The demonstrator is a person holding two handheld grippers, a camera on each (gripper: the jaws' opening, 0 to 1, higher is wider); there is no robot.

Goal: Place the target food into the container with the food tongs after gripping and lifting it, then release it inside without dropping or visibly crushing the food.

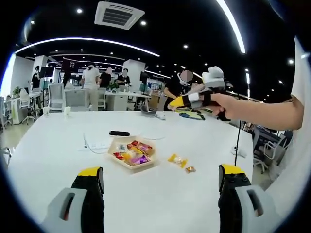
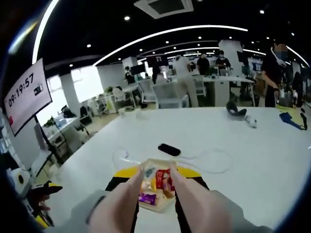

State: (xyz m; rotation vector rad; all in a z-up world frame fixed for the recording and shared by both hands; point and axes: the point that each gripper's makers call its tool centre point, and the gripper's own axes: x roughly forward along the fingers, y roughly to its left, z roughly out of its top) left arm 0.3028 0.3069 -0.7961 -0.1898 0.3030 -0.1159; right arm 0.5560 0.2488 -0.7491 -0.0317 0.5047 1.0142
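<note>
Left gripper view: left gripper hovering spread above white table; container of wrapped snacks sitting mid-table, loose candy lying beside it. Right gripper gripping tongs, tips apart over container.

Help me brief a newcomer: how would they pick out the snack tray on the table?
Start at the big white table. Near its middle, just in front of a flat black device, sits the shallow beige tray. It alone holds a heap of red, yellow and purple packets; two loose packets lie on the bare tabletop to its right in the left gripper view.
</note>
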